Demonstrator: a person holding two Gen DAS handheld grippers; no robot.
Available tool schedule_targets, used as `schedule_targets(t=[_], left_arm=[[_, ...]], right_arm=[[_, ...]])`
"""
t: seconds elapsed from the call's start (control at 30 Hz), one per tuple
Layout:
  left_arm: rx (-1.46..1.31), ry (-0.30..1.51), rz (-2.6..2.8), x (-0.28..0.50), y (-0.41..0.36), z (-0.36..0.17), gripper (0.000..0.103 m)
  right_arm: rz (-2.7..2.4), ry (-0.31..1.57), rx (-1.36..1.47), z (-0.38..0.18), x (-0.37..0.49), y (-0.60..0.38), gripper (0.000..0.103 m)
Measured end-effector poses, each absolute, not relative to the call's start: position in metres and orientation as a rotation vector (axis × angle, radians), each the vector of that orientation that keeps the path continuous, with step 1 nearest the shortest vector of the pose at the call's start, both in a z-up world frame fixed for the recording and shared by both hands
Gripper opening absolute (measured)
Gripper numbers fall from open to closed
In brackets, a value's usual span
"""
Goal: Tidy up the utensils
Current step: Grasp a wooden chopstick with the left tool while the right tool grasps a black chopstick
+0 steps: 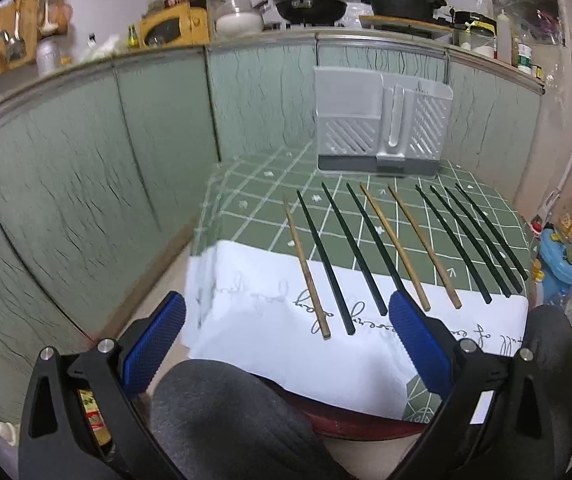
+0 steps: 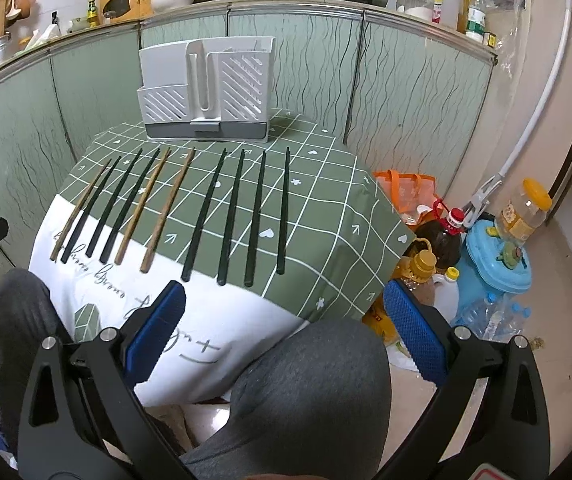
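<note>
Several chopsticks lie side by side on the small table's green checked cloth: black chopsticks and three brown wooden chopsticks. Behind them stands a white-and-grey utensil holder with slotted compartments. My left gripper is open, held low before the table's near edge, nothing between its blue pads. My right gripper is open too, over the near right corner of the table, holding nothing.
A person's grey-clad knees sit under the grippers. Green cabinet panels wall the left and back. Oil bottles, a blue jug and plastic bottles crowd the floor to the right of the table.
</note>
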State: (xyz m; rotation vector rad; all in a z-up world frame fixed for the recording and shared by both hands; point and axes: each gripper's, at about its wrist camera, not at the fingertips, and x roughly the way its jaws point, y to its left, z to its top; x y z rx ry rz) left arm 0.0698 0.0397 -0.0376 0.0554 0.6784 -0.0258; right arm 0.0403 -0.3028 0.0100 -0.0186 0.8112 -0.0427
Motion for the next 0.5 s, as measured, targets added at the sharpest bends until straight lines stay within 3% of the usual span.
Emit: schedule_targets(t=[0.43, 0.5], left_arm=[[0.079, 0.779, -0.087, 0.121, 0.046, -0.076, 0.099], [0.089, 0.793, -0.087, 0.126, 0.046, -0.082, 0.089]], right_arm=[[0.012, 0.827, -0.006, -0.009, 0.082, -0.326, 0.095], [0.013, 0.835, -0.009, -0.013, 0.088, -0.327, 0.095]])
